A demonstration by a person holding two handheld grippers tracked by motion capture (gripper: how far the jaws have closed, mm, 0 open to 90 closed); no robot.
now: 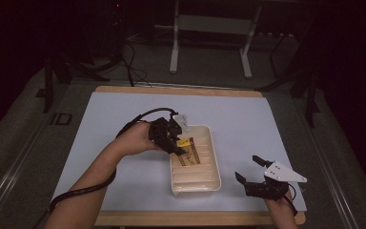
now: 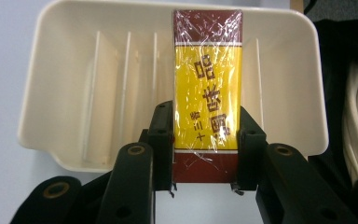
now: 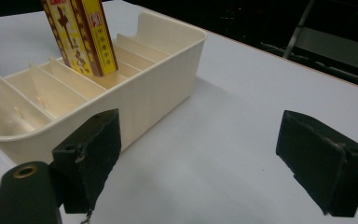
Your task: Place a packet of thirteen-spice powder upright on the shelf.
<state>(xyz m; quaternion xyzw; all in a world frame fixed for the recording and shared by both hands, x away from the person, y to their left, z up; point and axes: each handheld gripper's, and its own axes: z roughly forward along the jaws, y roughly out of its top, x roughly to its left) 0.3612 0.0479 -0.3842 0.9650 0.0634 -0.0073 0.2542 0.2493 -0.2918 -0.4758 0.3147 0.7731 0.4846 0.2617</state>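
A yellow and dark red box point(image 2: 208, 98) wrapped in clear film stands tilted with its lower end in a slot of the cream divided tray point(image 1: 214, 162). My left gripper point(image 2: 206, 135) is shut on the box's sides, over the tray's far end point(image 1: 177, 145). The box point(image 3: 81, 35) leans in a slot between ribs of the tray point(image 3: 135, 102). Right of the tray, my right gripper point(image 1: 249, 169) rests low over the table, jaws wide apart with nothing between them point(image 3: 214, 154).
A pale blue sheet point(image 1: 124, 114) covers the wooden table. Beyond the table's far edge stand a white metal frame point(image 1: 209, 28) and some cables point(image 1: 133, 67) on the dark floor. The tray's other slots hold nothing.
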